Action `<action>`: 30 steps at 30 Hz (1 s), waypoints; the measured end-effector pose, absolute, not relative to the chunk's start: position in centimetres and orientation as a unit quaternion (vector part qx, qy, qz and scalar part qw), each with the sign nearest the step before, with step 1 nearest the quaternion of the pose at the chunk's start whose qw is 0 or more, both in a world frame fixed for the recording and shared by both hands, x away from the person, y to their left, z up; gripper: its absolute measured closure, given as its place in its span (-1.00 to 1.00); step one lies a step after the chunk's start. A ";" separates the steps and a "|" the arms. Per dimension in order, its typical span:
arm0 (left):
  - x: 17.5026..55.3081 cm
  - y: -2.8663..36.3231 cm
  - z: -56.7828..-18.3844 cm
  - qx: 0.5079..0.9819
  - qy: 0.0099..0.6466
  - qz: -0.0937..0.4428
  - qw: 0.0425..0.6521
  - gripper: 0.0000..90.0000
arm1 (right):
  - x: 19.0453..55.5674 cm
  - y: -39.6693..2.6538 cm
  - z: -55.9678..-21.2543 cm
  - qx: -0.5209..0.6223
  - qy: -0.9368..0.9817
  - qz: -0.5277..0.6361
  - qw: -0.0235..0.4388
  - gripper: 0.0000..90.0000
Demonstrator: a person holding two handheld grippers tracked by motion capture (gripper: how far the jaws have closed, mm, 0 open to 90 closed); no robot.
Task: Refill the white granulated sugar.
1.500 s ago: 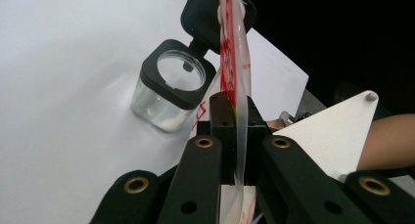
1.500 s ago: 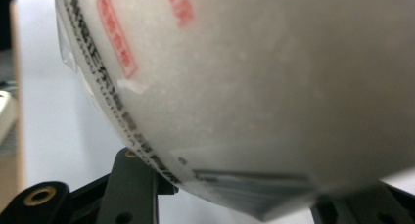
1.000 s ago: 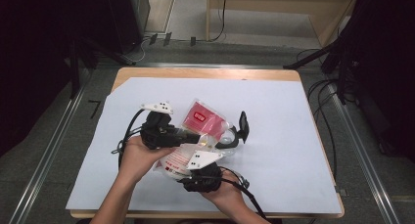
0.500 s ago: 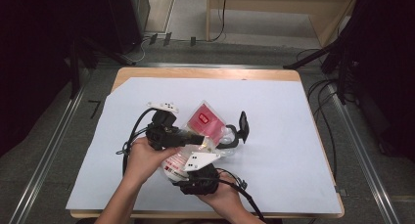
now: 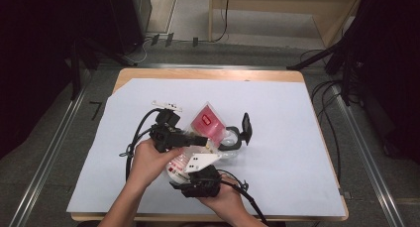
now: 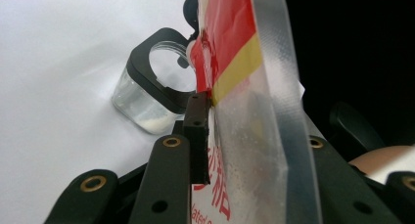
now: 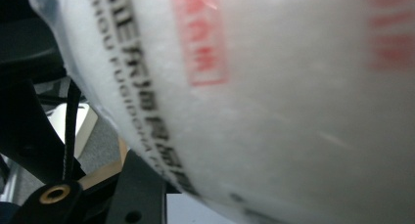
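We hold a clear pouch (image 5: 200, 138) of white powder with a red label between our 2 grippers, tipped up over the small clear jar (image 5: 229, 139) so its top points toward the jar's open mouth. It looks like we mean to pour the powder in.

The left gripper (image 5: 194, 138) has the pouch's upper part between its jaws; they have just been opening, and in the left gripper view 1 black pad (image 6: 197, 136) lies against the film, though we cannot tell whether it truly pinches. The right gripper (image 5: 195, 168) is clamped on the pouch's bulging lower end (image 7: 274, 106), bearing its weight.

The jar stands on the white sheet (image 5: 297, 138) just beyond the pouch, its black hinged lid (image 5: 245, 126) flipped up at the far side. That lid and the narrow mouth stand in the way of a clean pour. Cables (image 5: 132, 147) trail beside the left hand.
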State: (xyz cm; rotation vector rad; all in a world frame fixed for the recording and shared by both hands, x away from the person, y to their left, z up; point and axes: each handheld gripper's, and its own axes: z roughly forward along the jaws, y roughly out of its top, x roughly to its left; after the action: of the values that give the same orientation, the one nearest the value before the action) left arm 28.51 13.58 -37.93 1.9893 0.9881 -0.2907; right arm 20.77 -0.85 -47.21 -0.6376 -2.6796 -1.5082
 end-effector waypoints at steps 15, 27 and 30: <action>30.3 13.2 -36.6 0.801 0.413 -0.119 0.417 0.49 | 21.4 -0.1 -46.4 -0.230 -0.844 -0.484 0.026 0.33; 29.7 12.8 -36.3 0.810 0.405 -0.107 0.410 0.45 | 22.0 -0.9 -46.7 -0.245 -0.830 -0.499 0.039 0.34; 29.5 13.0 -36.1 0.808 0.407 -0.110 0.411 0.44 | 22.4 -1.4 -46.5 -0.260 -0.816 -0.512 0.061 0.35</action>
State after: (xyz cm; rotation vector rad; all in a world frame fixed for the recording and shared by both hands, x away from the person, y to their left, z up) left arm 29.50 12.96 -36.08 2.0343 1.0256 -0.2771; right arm 22.35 -1.41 -46.51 -0.7863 -2.4696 -1.5504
